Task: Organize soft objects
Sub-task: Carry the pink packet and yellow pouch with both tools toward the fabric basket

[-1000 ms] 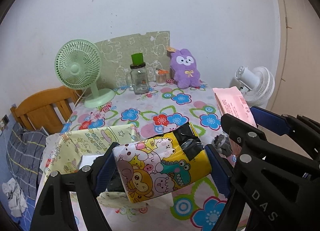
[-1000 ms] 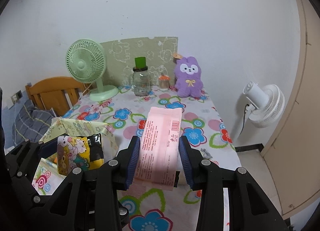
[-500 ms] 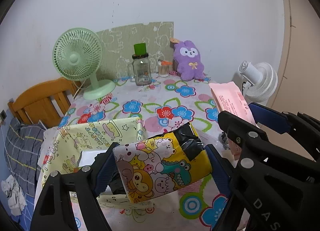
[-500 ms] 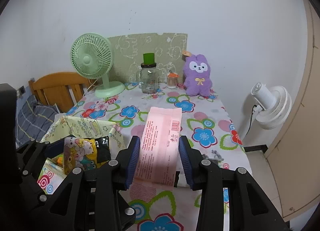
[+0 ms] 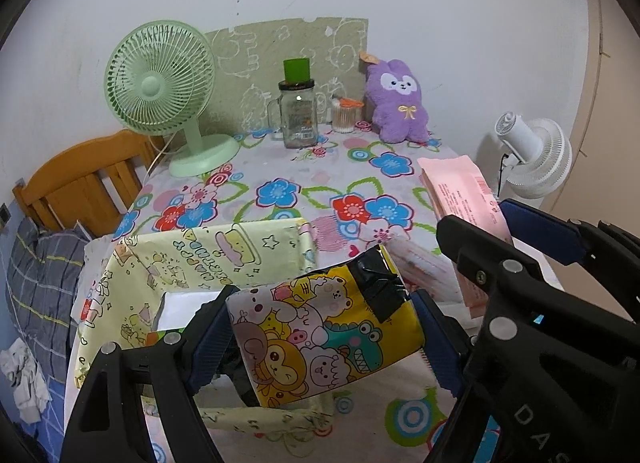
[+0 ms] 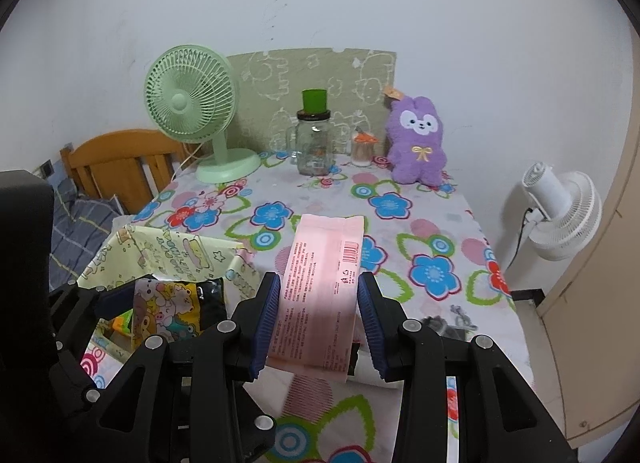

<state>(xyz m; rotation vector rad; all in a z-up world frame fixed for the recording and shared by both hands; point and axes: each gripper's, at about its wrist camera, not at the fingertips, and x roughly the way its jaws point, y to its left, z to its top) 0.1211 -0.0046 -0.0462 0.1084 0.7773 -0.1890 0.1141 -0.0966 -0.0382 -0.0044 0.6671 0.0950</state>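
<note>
left gripper (image 5: 324, 337): clamped on cartoon pouch (image 5: 324, 327); held over yellow fabric bin (image 5: 192, 259), long axis across jaws
right gripper (image 6: 318, 315): clamped on pink pack (image 6: 320, 291); bin lies to its left
nearer bin: left

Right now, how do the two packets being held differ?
The cartoon packet is yellow with animal pictures and black tape; the pink packet is plain with small print and a barcode. The cartoon packet hangs over the yellow box; the pink packet hangs over the tablecloth. Both are clamped between jaws.
</note>
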